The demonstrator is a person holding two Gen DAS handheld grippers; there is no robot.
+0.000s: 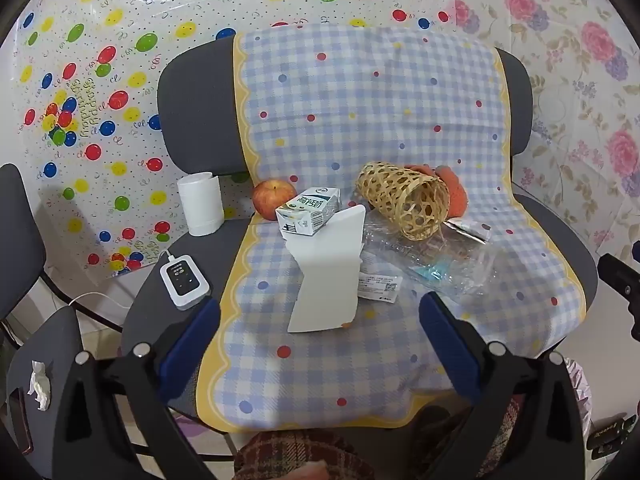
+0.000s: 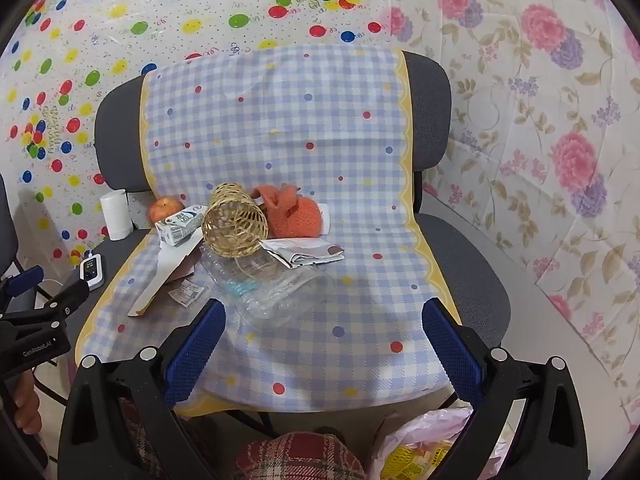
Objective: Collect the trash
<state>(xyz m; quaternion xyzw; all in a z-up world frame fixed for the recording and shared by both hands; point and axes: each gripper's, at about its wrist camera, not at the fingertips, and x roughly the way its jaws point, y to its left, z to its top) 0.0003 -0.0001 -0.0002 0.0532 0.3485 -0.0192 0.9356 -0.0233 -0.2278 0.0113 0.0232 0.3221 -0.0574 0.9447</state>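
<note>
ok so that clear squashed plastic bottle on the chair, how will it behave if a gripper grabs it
The plastic bottle looks empty and flattened, so probably very light and prone to crumpling further. Its glossy film may slip. The woven basket appears to rest on its far end and may roll.

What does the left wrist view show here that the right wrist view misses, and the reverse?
Only the left wrist view shows a crumpled tissue on a second chair at far left.

Only the right wrist view shows a pink bag holding something yellow by the chair's front, and the folded wrapper laid out in full.

Both show the wicker basket on its side, milk carton, apple, crushed plastic bottle, white card, and an open, empty gripper: left gripper, right gripper.
</note>
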